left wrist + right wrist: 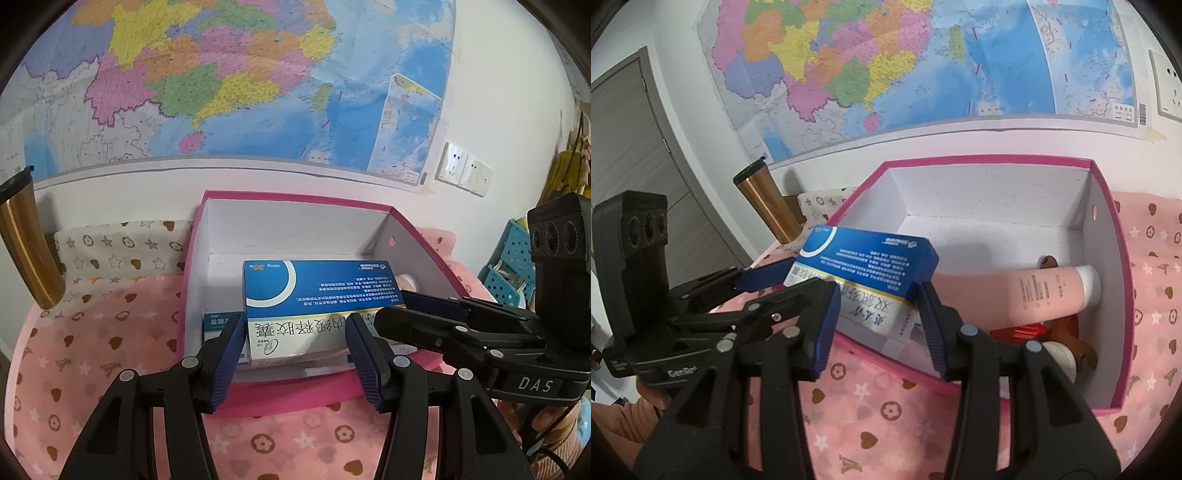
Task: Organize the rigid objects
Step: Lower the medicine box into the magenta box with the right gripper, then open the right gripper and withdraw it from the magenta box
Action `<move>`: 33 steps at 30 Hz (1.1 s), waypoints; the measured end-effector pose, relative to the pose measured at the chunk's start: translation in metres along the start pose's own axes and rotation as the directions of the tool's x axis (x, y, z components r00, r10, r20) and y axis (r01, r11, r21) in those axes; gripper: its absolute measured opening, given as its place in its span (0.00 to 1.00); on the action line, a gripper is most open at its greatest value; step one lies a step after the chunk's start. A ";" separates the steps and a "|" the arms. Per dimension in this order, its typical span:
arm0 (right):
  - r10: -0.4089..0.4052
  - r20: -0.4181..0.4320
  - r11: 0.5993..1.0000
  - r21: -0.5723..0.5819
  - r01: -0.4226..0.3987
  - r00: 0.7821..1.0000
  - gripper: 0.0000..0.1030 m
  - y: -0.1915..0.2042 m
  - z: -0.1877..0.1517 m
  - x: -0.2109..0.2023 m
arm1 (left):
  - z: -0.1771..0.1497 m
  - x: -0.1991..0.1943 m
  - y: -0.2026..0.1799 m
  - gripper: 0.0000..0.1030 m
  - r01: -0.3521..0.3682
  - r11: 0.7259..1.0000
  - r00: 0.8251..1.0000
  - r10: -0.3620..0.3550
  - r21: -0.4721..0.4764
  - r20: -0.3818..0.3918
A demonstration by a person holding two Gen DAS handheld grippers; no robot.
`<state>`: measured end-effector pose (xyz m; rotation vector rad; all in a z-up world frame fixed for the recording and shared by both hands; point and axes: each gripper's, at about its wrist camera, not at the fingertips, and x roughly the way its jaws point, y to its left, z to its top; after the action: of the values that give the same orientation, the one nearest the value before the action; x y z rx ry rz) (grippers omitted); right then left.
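Left wrist view, left to right: a gold tumbler (26, 240) stands at the left edge on a pink cloth (99, 350) printed with hearts, stars and flowers. At centre, a pink box (295, 393) with white walls holds a blue-and-white medicine carton (317, 291) printed in Chinese, "12" legible on its white front. The left tool (295, 358) has its blue pads against the carton's two sides, clamped on it. At right, the right tool (436, 314), marked "DAS", reaches to the carton's right end.

Right wrist view: "GenRo" is partly legible on the left tool (768, 280); the right tool (879, 321) straddles the carton (864, 262), whether clamped cannot be told. A pink tube (1015, 291) lies in the box (1123, 295). A wall map (923, 59) hangs above.
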<state>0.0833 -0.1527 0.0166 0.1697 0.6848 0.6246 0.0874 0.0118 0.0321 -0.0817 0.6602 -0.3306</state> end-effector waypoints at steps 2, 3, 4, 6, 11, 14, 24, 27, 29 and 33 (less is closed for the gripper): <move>-0.001 -0.003 1.000 0.002 0.001 1.000 0.45 0.000 0.000 0.002 | 0.000 0.002 0.001 0.55 -0.003 1.000 1.000 0.003 -0.001 -0.002; -0.003 -0.004 1.000 0.003 0.003 1.000 0.45 -0.001 0.001 0.003 | 0.001 0.003 0.001 0.55 -0.004 1.000 1.000 0.004 -0.001 -0.003; -0.004 -0.005 1.000 0.003 0.004 1.000 0.45 -0.001 0.001 0.004 | 0.001 0.004 0.002 0.55 -0.005 1.000 1.000 0.005 -0.001 -0.004; -0.003 -0.010 1.000 0.008 0.003 1.000 0.45 -0.002 0.001 0.006 | 0.001 0.007 0.003 0.55 -0.007 1.000 1.000 0.007 -0.003 -0.009; -0.005 -0.022 1.000 0.013 0.006 1.000 0.45 -0.004 0.000 0.010 | 0.000 0.014 0.005 0.55 -0.015 1.000 1.000 0.015 -0.004 -0.024; -0.008 -0.031 1.000 0.013 0.009 0.999 0.45 -0.005 0.001 0.013 | 0.000 0.017 0.007 0.55 -0.021 1.000 0.999 0.021 -0.006 -0.030; 0.026 -0.055 1.000 0.015 -0.025 0.998 0.45 -0.002 0.002 0.021 | -0.001 0.028 0.006 0.46 -0.029 1.000 0.998 0.029 -0.007 -0.057; 0.011 -0.064 1.000 0.015 -0.010 0.998 0.45 -0.001 0.001 0.024 | -0.001 0.031 0.010 0.46 -0.021 0.999 0.998 0.020 -0.028 -0.067; 0.014 -0.065 1.000 0.024 -0.013 0.998 0.45 -0.003 0.000 0.024 | -0.003 0.030 0.009 0.48 -0.032 0.999 0.998 0.031 -0.019 -0.062; 0.005 -0.056 1.000 0.028 -0.004 0.998 0.45 -0.005 -0.004 0.019 | -0.006 0.023 0.004 0.62 -0.053 0.999 0.998 0.054 0.009 -0.037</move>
<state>0.0945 -0.1459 0.0019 0.1798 0.7472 0.6263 0.1020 0.0082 0.0136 -0.0506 0.6967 -0.2837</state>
